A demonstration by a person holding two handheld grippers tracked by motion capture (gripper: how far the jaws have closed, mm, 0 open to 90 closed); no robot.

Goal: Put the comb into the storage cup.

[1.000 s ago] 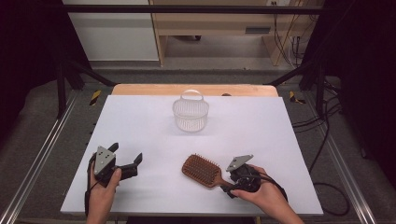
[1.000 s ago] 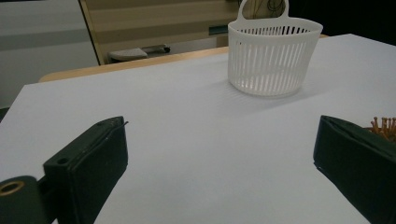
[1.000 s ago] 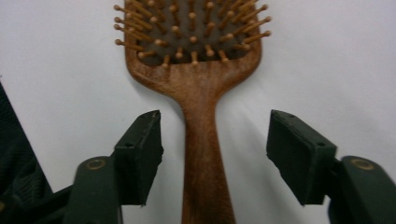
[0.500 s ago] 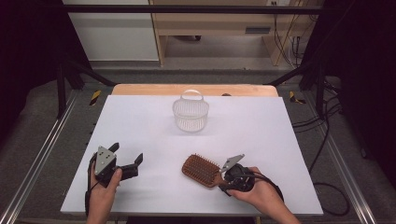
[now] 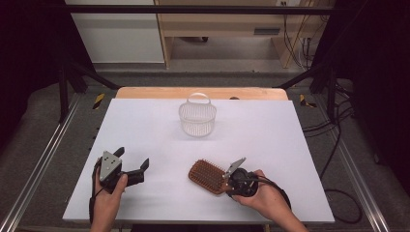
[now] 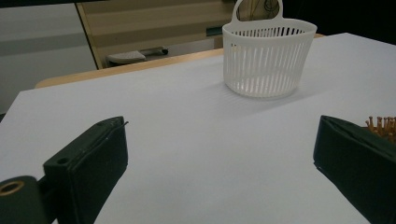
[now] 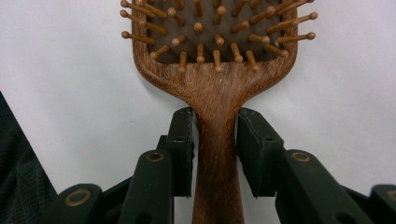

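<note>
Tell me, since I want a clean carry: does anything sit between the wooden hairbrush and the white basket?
Nothing visible does. The right gripper has just been closing and its pads press the wooden hairbrush by the handle. Only bare white table lies between it and the white basket. The left gripper stands off to the side.

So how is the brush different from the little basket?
The hairbrush is brown wood and lies flat with its pins up; the basket is white, slatted plastic and stands upright. The brush is near the person, its handle clamped by the right gripper; the basket stands farther back, untouched. Both rest on the white table.
</note>
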